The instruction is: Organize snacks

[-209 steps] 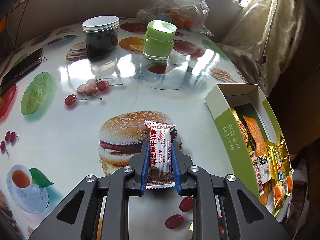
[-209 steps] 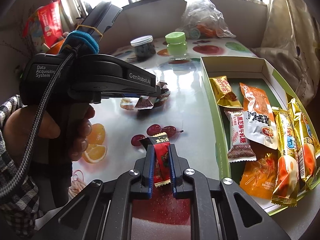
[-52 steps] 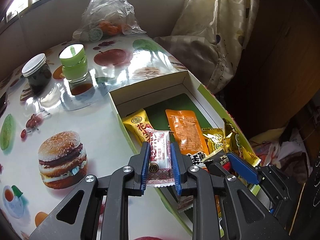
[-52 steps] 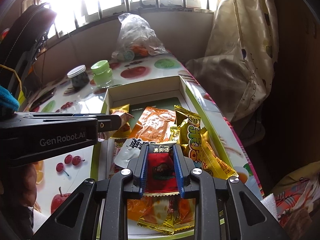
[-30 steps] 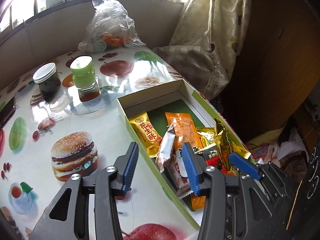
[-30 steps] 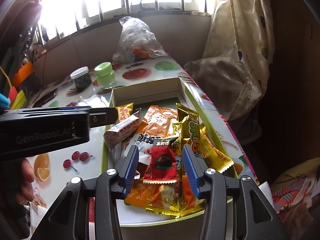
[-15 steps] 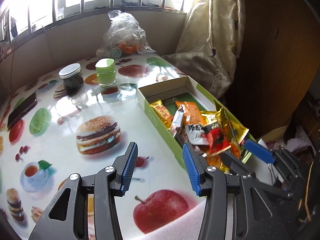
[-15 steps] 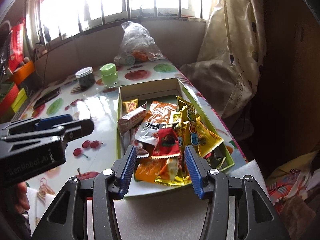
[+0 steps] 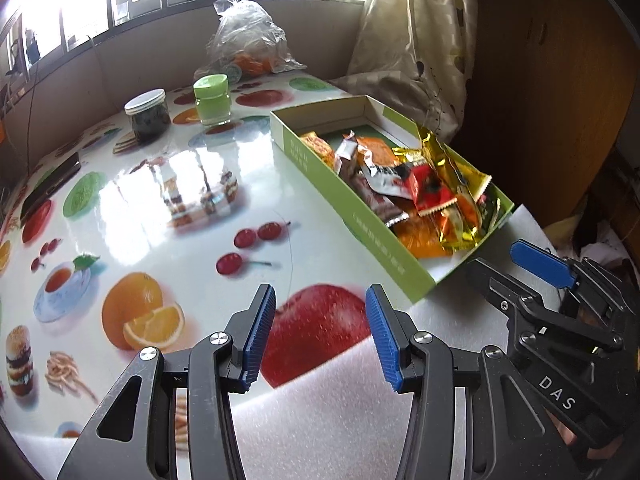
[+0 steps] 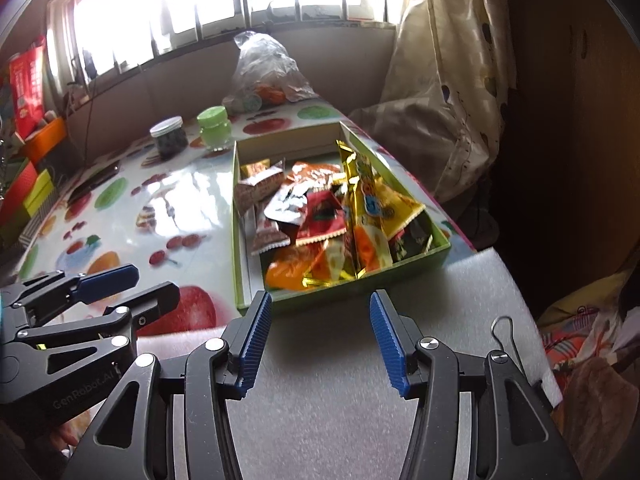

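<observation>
Left gripper: jaws apart, empty, above the fruit-print table. Green box right of centre holds the piled snack packets. Right gripper: jaws spread, empty, near end of box.

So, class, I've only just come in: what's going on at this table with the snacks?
A person holds a pair of tongs in each hand over a fruit-print table. The green box at the table's right edge is piled with snack packets. The left tongs are open with nothing between them. The right tongs are opening, also with nothing between them. No loose snack packets show on the table, only two jars and a plastic bag at the far end.
</observation>
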Demonstrator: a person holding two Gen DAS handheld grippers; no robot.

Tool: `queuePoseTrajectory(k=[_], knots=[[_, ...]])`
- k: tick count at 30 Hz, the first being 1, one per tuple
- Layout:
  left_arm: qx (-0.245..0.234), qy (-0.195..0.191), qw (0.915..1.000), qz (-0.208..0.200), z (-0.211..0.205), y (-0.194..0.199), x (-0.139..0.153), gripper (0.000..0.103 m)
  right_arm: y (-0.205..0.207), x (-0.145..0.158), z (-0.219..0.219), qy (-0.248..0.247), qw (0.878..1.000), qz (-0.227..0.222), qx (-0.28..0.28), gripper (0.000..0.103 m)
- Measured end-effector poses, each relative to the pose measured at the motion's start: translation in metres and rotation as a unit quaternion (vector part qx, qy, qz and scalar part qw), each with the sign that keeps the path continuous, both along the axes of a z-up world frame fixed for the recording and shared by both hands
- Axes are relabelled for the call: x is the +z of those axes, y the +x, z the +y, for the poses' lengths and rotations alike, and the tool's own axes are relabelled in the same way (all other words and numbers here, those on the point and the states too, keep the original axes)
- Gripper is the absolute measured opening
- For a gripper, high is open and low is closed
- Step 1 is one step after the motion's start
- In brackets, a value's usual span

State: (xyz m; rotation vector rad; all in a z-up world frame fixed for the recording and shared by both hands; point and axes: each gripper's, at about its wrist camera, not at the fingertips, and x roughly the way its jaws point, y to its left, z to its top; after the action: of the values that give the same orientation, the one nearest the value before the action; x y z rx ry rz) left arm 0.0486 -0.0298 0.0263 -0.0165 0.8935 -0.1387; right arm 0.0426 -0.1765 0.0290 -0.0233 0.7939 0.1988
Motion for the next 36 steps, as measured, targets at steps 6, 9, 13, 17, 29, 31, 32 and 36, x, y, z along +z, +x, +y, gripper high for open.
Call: queuePoseTrajectory(k=[6, 9, 13, 17, 29, 31, 32, 36], knots=[[-0.003, 0.003, 0.9996, 0.029, -0.007, -0.005, -0.019, 0.048, -0.008, -0.016, -0.007, -0.003, 1.0, 0.018, -0.011, 0.052], [-0.005, 0.007, 0.9995, 0.03, -0.01, -0.005, -0.022, 0.048, -0.007, -0.022, -0.007, -0.013, 1.0, 0.023, -0.013, 0.052], [-0.003, 0.002, 0.9995, 0.03, -0.01, -0.006, -0.024, 0.048, -0.008, -0.028, -0.008, -0.013, 0.999, 0.025, -0.017, 0.053], [0.014, -0.007, 0.9995, 0.027, -0.006, -0.007, -0.027, 0.056, -0.008, -0.029, -0.003, -0.027, 0.999, 0.022, -0.016, 0.056], [0.018, -0.013, 0.9997, 0.013, -0.003, -0.009, -0.03, 0.06, -0.012, -0.031, -0.001, -0.029, 0.999, 0.01, -0.025, 0.057], [0.019, -0.014, 0.9996, 0.013, -0.002, -0.009, -0.03, 0.06, -0.012, -0.03, -0.002, -0.027, 0.999, 0.009, -0.026, 0.057], [0.02, -0.015, 0.9996, 0.013, -0.002, -0.009, -0.03, 0.06, -0.012, -0.03, -0.002, -0.027, 0.999, 0.008, -0.027, 0.057], [0.021, -0.016, 0.9996, 0.011, -0.001, -0.009, -0.03, 0.06, -0.011, -0.03, -0.003, -0.026, 0.999, 0.007, -0.029, 0.057]])
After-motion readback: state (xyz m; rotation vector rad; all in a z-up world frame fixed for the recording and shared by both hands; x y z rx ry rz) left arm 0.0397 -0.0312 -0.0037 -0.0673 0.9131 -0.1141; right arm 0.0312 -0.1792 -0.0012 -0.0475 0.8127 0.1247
